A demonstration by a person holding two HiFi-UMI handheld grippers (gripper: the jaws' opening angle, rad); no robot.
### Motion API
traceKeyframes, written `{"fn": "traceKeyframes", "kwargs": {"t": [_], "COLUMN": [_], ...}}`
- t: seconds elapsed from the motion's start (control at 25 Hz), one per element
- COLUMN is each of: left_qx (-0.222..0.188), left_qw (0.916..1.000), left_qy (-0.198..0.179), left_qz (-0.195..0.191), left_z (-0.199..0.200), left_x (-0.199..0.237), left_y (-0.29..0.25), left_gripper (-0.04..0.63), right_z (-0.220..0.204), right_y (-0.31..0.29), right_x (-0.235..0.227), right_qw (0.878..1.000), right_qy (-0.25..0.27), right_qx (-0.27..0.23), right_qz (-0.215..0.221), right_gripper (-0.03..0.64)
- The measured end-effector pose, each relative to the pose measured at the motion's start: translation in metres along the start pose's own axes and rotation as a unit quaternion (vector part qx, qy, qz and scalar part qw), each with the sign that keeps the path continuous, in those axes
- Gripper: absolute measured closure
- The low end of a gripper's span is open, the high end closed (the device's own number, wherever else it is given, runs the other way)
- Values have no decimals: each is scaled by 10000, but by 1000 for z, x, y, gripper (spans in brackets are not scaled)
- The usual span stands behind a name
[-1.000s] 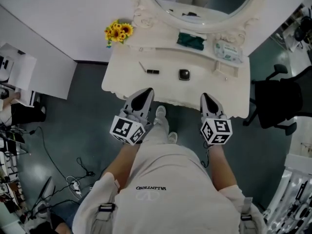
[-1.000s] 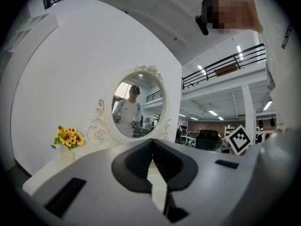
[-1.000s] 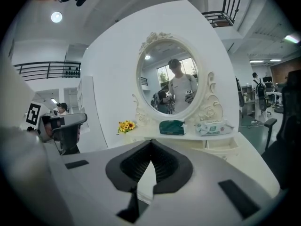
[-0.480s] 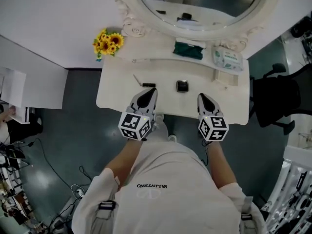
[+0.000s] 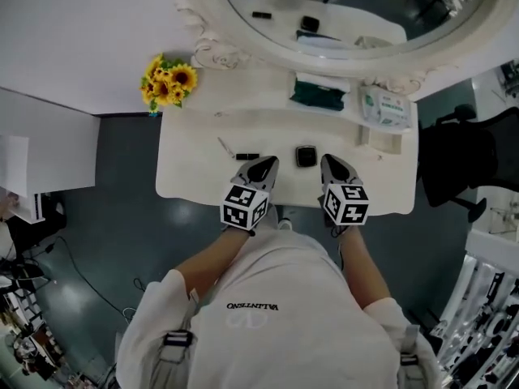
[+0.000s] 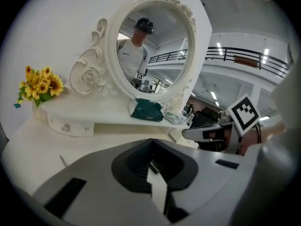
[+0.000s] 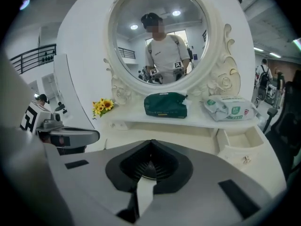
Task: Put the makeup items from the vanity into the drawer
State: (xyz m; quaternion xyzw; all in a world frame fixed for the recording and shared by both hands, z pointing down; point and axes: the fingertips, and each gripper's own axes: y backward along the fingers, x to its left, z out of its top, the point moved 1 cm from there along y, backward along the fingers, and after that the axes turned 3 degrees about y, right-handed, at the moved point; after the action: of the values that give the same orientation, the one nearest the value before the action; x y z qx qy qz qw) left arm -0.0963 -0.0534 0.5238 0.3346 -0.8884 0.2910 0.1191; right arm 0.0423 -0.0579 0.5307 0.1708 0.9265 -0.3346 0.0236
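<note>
Your left gripper (image 5: 266, 165) and right gripper (image 5: 330, 163) hover at the front edge of the vanity (image 5: 195, 168), both clenched on nothing. The small drawer (image 5: 381, 141) is open at right. The black compact (image 5: 306, 156) lies between the gripper tips, with the black tube (image 5: 248, 156) and thin pencil (image 5: 225, 147) to their left.

Bright even indoor light, soft faint shadows, gripper views fisheye-warped with dark vignetted corners, near foreground blurred
</note>
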Motion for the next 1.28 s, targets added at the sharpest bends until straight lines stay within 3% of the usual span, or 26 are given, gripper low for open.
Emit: {"fn": "traceKeyframes", "kwargs": {"t": [0.32,0.72,1.28], "left_qx": [362,521,675], "left_qw": [9987,9977,9971], "left_qy": [93,274,304], "left_qz": [-350,-350,-201], "left_z": [-9,-16,-25], "left_x": [12,33,19], "left_y": [-29,-37,-57], "left_gripper": [595,595,595], "right_z": [-14,-35,-64], "right_y": [-40,-65,-83], "right_x": [2,3,1], "right_qw": [9980,9932,9834], "right_qy": [-62,-166,-297], "right_qx": [617,1151,1761], "right_qz": [-107,-57,329], "right_gripper": [589,451,271]}}
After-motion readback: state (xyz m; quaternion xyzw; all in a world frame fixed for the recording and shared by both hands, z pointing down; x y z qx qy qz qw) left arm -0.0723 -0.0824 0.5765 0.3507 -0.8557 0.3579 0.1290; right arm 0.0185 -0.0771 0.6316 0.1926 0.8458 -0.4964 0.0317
